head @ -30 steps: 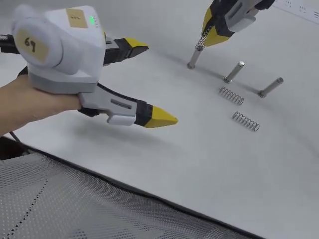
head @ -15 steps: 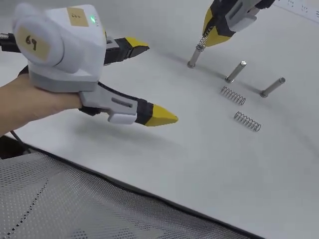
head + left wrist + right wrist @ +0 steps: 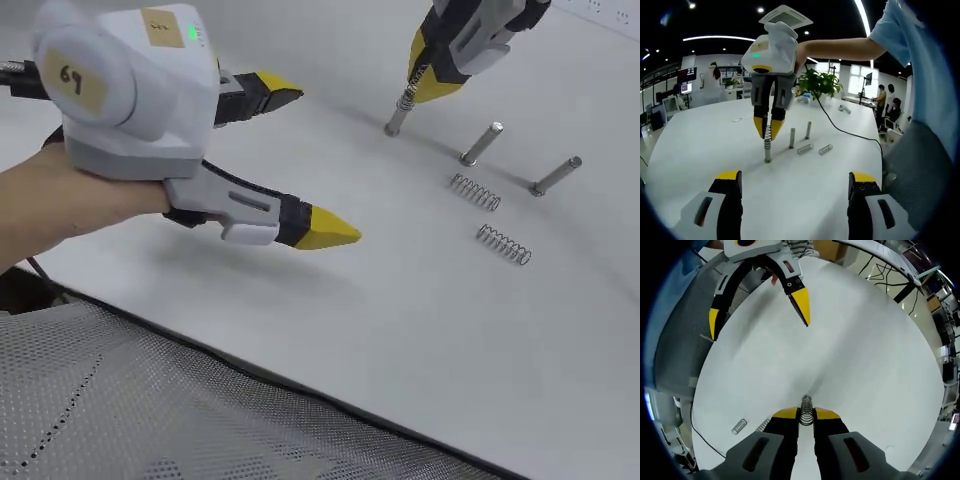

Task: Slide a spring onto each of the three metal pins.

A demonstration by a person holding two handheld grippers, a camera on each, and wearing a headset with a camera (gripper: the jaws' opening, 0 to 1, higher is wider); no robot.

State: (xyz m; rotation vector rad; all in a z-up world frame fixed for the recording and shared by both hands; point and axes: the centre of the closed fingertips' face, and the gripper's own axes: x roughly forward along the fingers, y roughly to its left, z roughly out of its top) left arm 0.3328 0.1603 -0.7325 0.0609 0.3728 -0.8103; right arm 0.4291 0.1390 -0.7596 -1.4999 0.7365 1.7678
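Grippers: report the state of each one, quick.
Left gripper: open, holding nothing.
Right gripper: shut on a spring, at the top of a pin.

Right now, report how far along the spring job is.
Done: no spring looks fully seated yet. In hand: the right gripper is shut on the first spring, which looks partway down the first pin. To do: the middle pin and the end pin are bare. One loose spring and a second loose spring lie on the table beside them. The left gripper is open, holding nothing.
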